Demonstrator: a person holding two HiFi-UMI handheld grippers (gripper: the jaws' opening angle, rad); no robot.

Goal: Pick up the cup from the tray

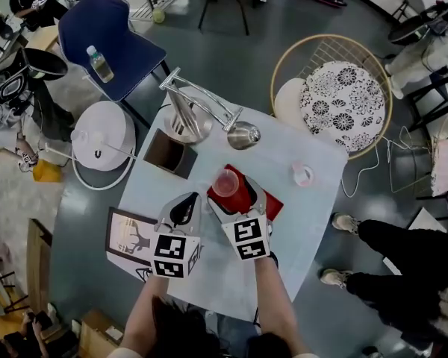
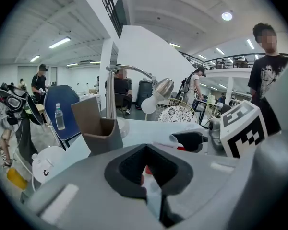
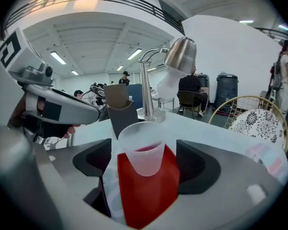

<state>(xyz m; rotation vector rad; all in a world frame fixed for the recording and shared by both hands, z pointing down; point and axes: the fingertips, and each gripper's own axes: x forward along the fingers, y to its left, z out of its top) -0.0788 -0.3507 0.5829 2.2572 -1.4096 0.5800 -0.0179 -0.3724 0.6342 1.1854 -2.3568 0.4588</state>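
Translucent cup (image 3: 141, 150), pink inside, on tray (image 3: 149, 195)

The cup (image 3: 143, 152) is a cloudy, half-clear plastic with a matt skin. The tray (image 3: 147, 195) under it is smooth red plastic, a little glossy. The lamp (image 3: 181, 55) is polished metal that mirrors the room. The surface (image 1: 313, 218) looks smooth and matt. The right tool (image 3: 144, 161) has a grey matt shell; its black pads (image 3: 93, 158) are perhaps rubber.
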